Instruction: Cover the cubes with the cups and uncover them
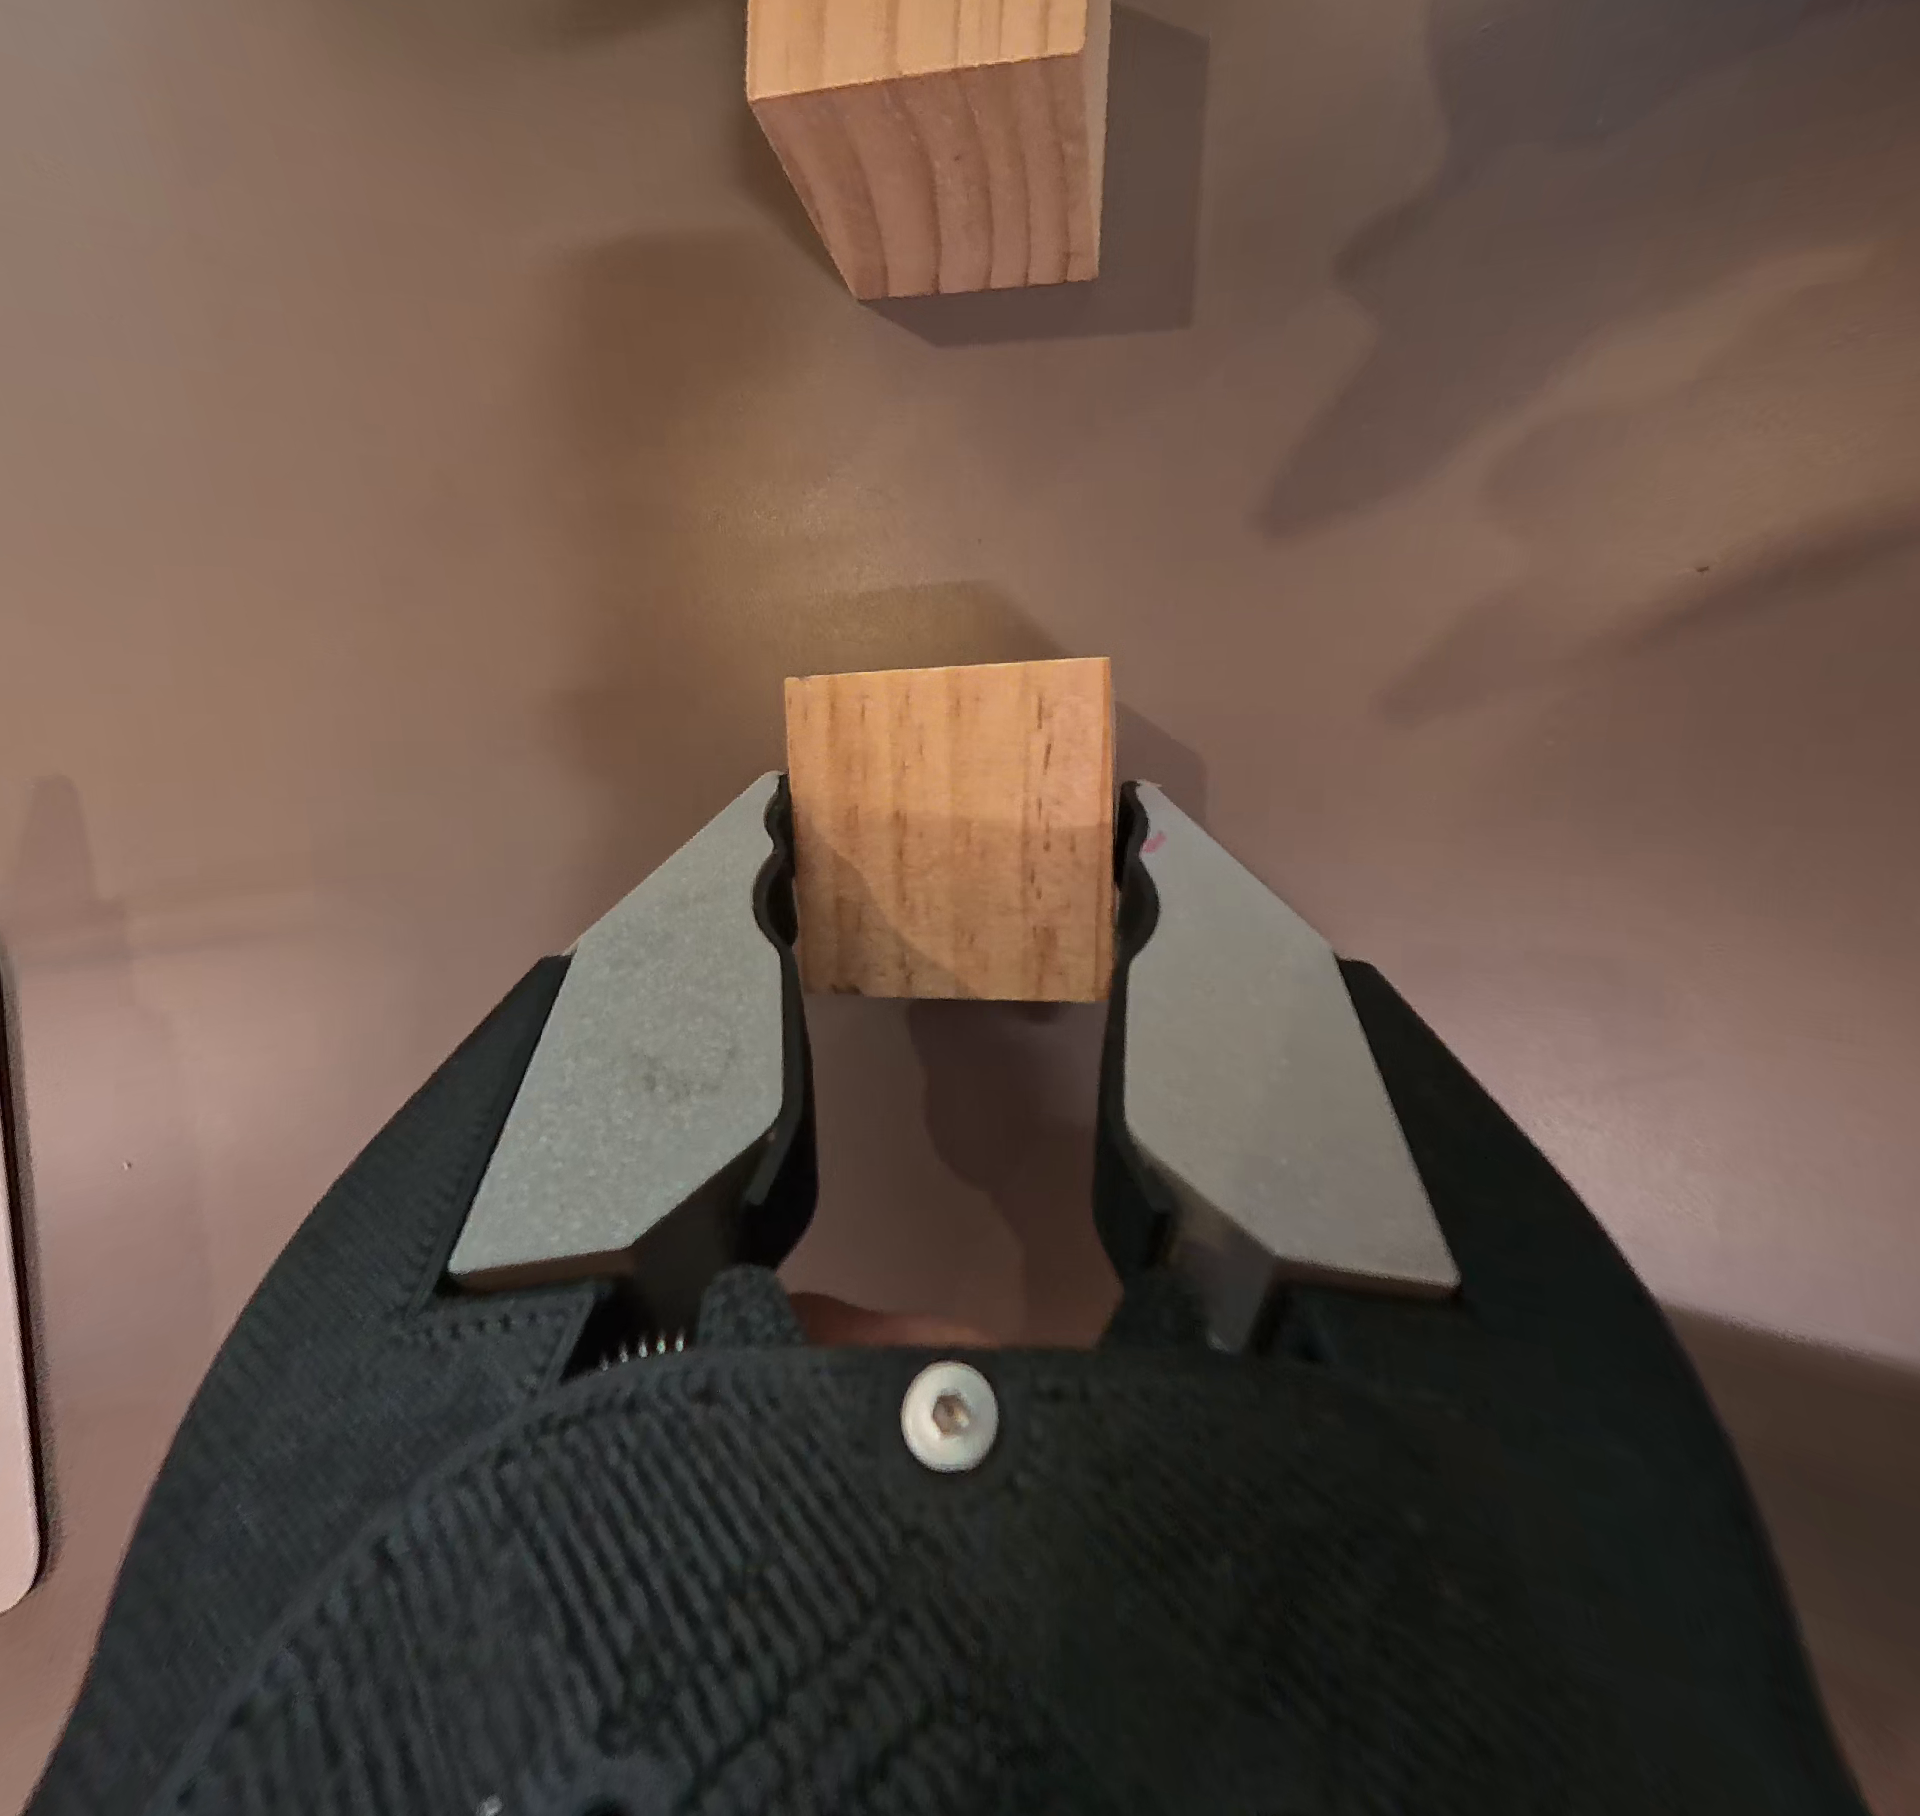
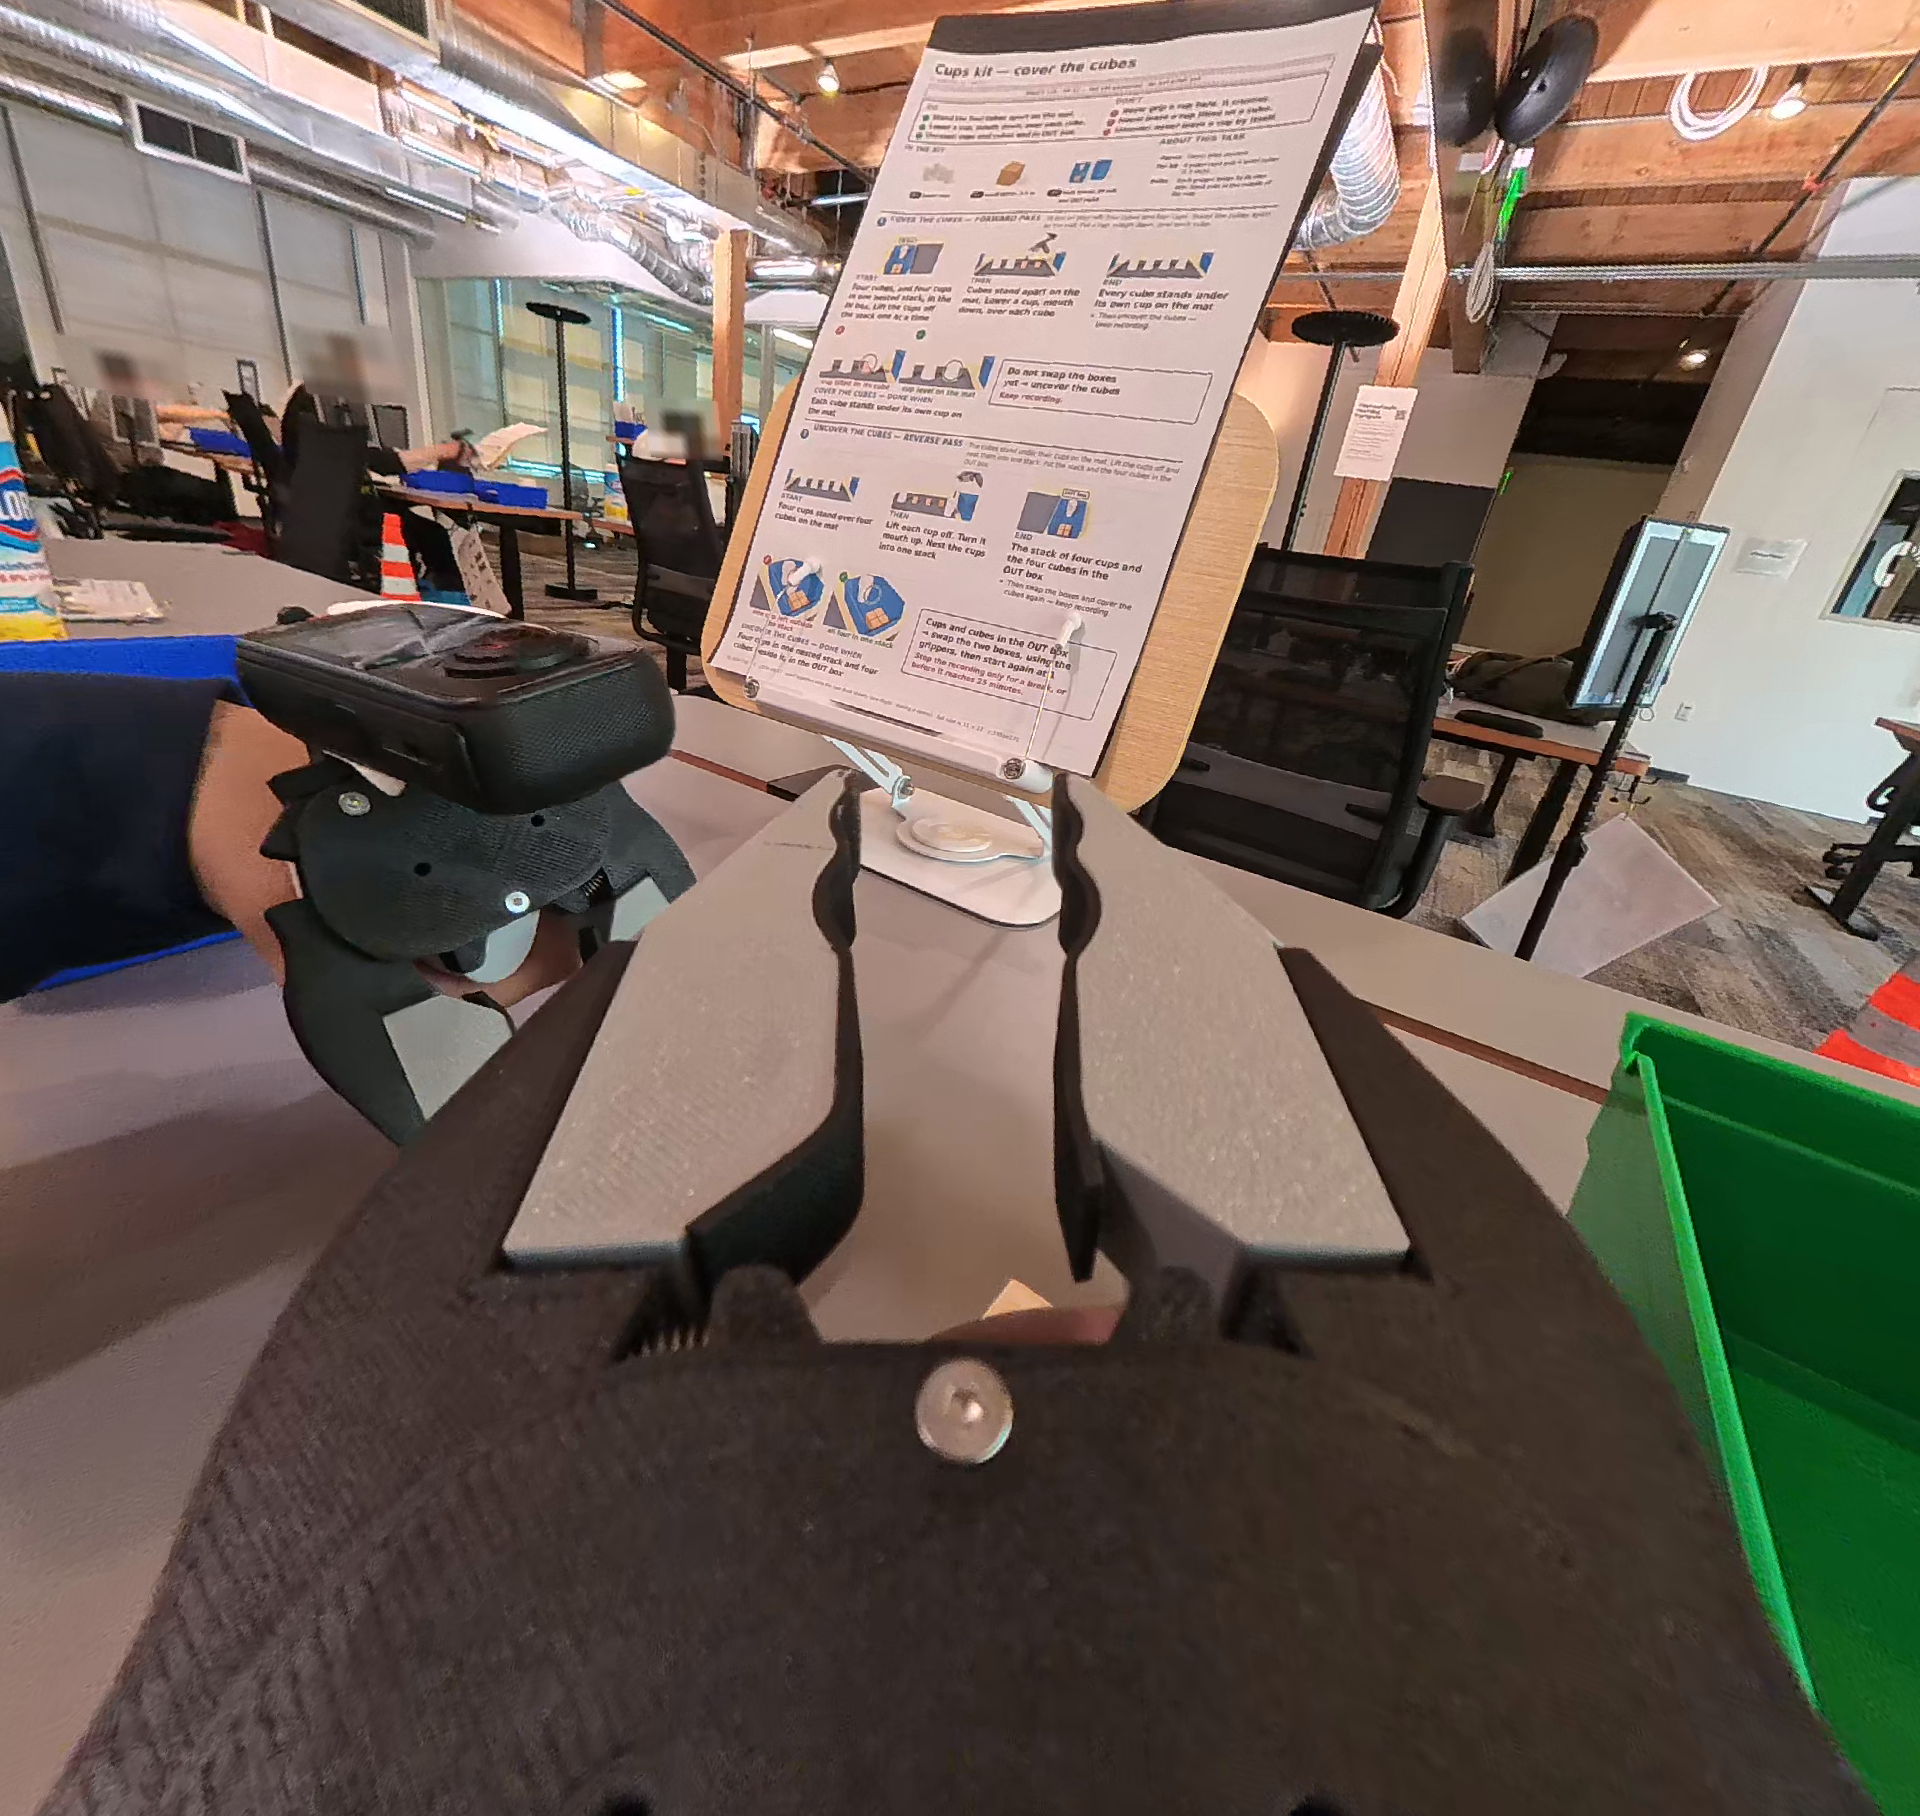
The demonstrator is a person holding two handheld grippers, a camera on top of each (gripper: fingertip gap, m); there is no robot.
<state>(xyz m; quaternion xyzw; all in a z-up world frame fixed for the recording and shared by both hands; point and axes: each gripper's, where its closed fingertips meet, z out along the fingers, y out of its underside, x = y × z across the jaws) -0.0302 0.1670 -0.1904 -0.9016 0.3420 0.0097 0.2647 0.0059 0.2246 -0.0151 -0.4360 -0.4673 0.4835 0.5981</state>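
The left tongs (image 1: 954, 836) point straight down at a dull mauve mat (image 1: 416, 519) and are clamped on a small pale wooden cube with dark grain streaks (image 1: 951, 831). Both black ridged pads (image 1: 781, 862) press against its opposite side faces, which squares the block between the fingers and leaves its top face open to view. A shadow spreads under the cube's near edge, so it seems to be held just off the mat or only barely resting on it; which of the two cannot be told. A second wooden cube of the same pale timber (image 1: 925, 93) stands farther ahead on the mat, well apart from the held one. That spacing fits the task, since each block probably needs room for a cup to drop over it without touching a neighbour.

The right tongs (image 2: 956, 862) hang level above the grey tabletop (image 2: 156, 1195), fingers parted with only air between them, apparently idle while the other hand works. Ahead stands a printed instruction sheet on a wooden-backed stand (image 2: 1091, 364), angled toward the worker for easy reading. A bright green plastic box (image 2: 1766, 1299) sits near the right edge, likely there to receive or supply parts. No cup appears in either view, so covering has not begun here.
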